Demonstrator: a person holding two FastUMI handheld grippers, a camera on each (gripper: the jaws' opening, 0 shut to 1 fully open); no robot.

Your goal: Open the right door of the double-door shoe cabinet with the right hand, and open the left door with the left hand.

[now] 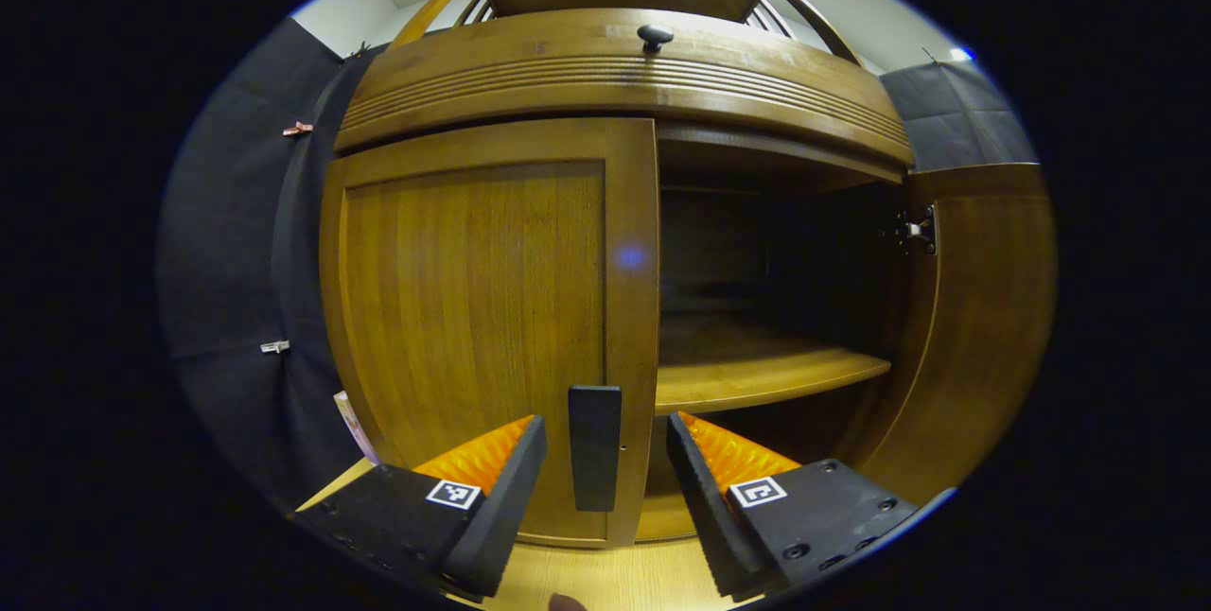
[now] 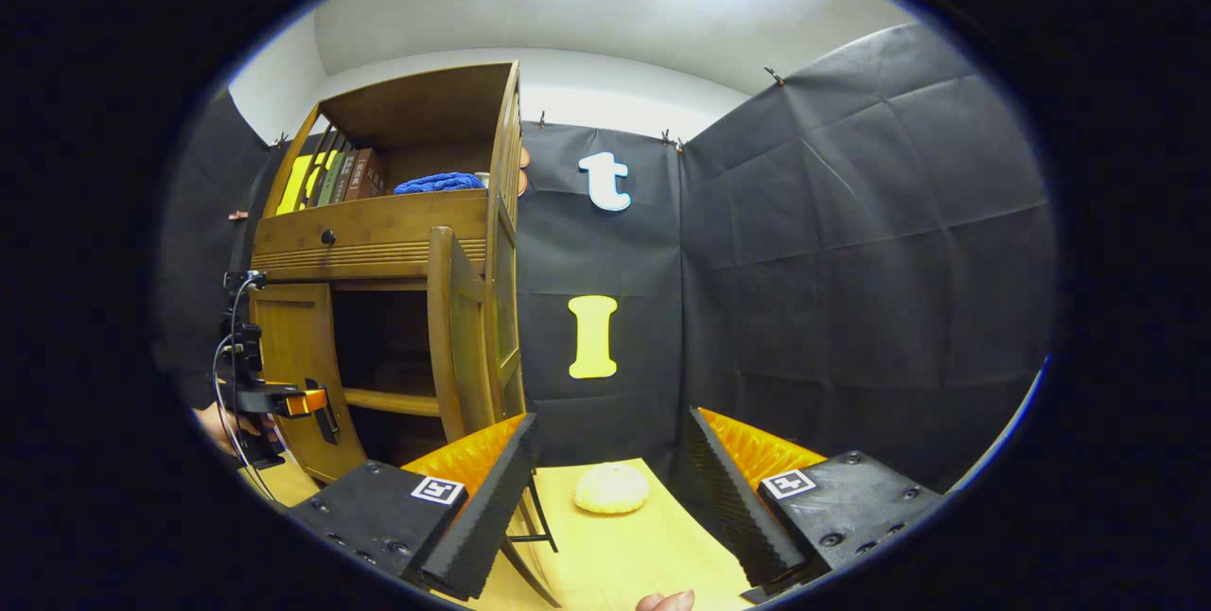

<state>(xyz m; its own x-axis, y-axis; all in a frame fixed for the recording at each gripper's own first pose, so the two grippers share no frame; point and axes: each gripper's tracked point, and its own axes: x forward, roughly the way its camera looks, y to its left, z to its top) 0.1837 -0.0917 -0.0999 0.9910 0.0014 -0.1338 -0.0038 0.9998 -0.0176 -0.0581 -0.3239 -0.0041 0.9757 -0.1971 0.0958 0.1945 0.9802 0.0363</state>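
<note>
While the right door (image 1: pixel 984 327) of the shoe cabinet (image 1: pixel 605 72) already stands swung wide, the left door (image 1: pixel 473 327) is shut, so the step in hand looks like taking its handle (image 1: pixel 595 447). In the left gripper view the left gripper (image 1: pixel 605 469) has its fingers apart, one on each side of that dark vertical handle, not yet touching it. To do it well, I would go a little farther until the handle sits deep between the pads, then close firmly and pull in an arc toward the left, following the hinge. The right gripper (image 2: pixel 610 488) waits spread and empty, near a pale round object (image 2: pixel 611 488) on the table (image 2: pixel 653 554).
</note>
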